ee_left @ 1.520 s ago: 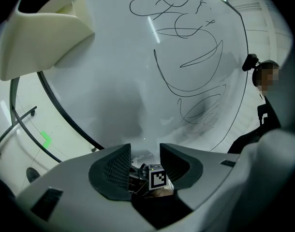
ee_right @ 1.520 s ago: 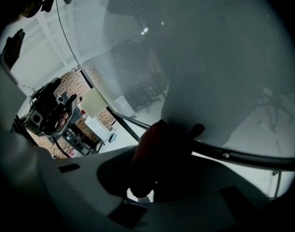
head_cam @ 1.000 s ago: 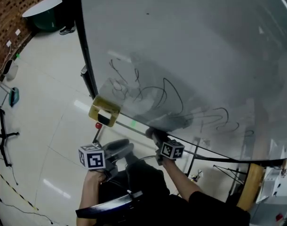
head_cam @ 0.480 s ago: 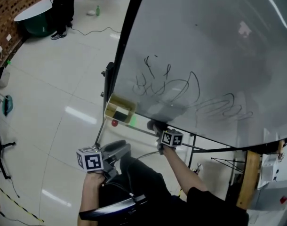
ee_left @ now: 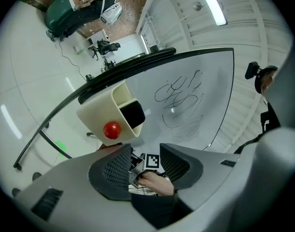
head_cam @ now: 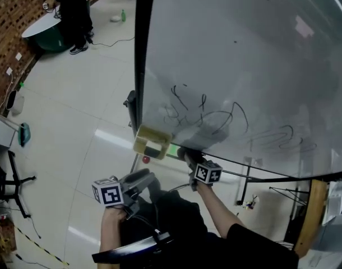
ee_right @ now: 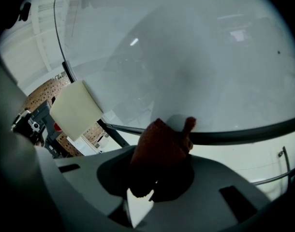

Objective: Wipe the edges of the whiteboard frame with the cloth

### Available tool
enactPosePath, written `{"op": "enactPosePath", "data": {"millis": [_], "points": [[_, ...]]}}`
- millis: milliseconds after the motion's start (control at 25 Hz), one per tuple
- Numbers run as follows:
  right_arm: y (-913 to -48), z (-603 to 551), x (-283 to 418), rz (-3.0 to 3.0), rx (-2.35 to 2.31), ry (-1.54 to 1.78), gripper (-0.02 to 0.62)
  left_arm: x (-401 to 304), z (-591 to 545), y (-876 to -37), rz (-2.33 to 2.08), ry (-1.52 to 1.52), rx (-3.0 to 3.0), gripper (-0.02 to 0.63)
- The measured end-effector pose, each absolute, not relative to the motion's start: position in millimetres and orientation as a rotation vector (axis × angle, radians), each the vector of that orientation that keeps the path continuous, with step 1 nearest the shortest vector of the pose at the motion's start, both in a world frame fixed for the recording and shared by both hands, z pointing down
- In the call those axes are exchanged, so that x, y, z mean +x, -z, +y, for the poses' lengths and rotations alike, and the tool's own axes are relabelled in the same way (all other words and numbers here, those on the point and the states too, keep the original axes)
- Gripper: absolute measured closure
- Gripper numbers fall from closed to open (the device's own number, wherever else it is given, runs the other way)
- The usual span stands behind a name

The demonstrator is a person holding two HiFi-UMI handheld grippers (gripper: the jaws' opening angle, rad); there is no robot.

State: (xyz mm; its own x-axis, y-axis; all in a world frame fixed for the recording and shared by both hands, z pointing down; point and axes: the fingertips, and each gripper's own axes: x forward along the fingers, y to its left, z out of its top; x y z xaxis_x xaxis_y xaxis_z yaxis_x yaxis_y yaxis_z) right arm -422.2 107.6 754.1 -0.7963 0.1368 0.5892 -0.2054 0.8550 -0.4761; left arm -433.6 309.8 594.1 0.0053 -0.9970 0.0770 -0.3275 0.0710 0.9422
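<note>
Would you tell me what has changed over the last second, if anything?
The right hand-held gripper, shut on the cloth, slid left along the bottom frame toward the tray. The left hand-held gripper stayed low, open and empty.

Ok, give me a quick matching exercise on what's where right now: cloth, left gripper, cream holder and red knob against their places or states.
Things:
1. cloth
2. left gripper
3. cream holder
4. red knob

Places or states:
A. jaws apart, nothing gripped
B. clamped in the right gripper
C. hanging at the lower corner of the whiteboard
D. on the holder's outer face

Pairs: 1-B, 2-A, 3-C, 4-D
</note>
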Motion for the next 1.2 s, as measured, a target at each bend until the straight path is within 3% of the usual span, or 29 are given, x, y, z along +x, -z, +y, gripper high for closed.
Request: {"op": "enactPosePath", "data": {"millis": [1200], "points": [[-748.9, 175.4, -487.8, -2.547, 0.255, -0.695, 0.522, -505.2, 384.5, -601.5, -1.049, 0.708, 1.629, 0.422]]}}
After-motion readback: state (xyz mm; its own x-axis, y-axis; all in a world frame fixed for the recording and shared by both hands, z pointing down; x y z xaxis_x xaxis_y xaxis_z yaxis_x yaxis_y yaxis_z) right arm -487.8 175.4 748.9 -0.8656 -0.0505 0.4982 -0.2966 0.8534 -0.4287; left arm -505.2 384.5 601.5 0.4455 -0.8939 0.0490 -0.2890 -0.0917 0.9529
